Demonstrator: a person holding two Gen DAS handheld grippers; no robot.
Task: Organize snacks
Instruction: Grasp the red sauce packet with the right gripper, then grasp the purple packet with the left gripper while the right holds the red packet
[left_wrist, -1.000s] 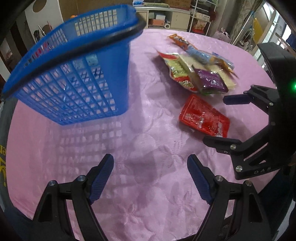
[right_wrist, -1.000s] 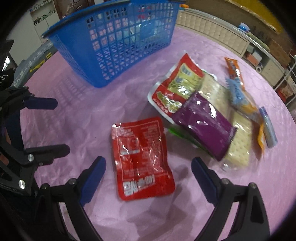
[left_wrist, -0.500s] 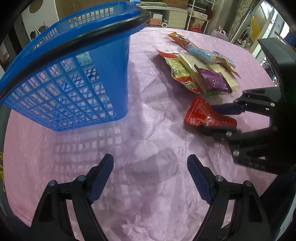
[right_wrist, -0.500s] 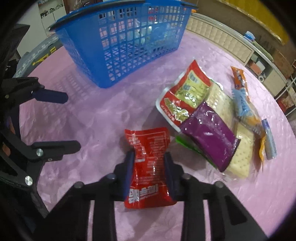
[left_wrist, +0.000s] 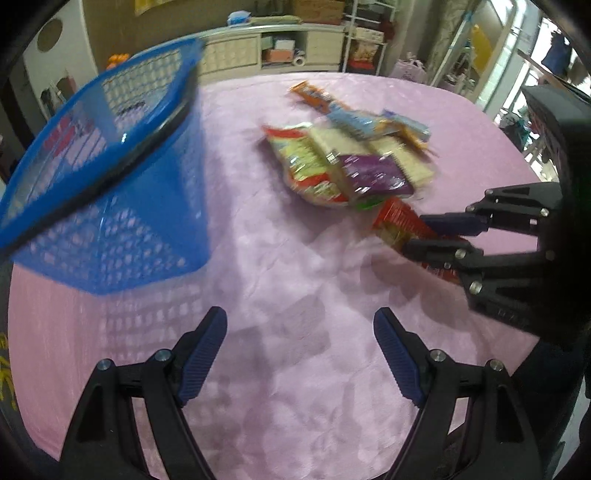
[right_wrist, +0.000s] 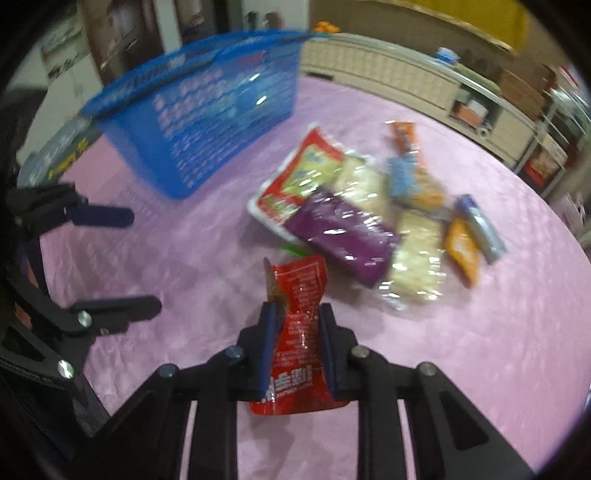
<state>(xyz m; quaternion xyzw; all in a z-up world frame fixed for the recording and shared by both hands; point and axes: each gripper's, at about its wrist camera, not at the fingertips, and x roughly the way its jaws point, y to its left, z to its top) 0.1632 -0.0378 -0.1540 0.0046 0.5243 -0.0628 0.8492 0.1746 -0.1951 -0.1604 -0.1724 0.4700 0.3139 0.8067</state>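
The right hand-held gripper (right_wrist: 295, 343) has just closed across the red packet (right_wrist: 299, 295), whose long axis runs along the fingers, top toward the snack pile (right_wrist: 369, 221) mid-counter (right_wrist: 498, 350). The left hand-held gripper (left_wrist: 301, 354) hangs released, empty, near the basket (left_wrist: 122, 206).

Both views are bright, with even indoor light and motion blur throughout. The blue basket (left_wrist: 110, 177) smears worst, its grid nearly lost in the right wrist view. Beside the basket, soft shadows lie on the pink desk (left_wrist: 280, 280). Farther from it, glare spots the purple packet (right_wrist: 343, 236). Fisheye bending curves the desk edge, and black vignette fills the corners.
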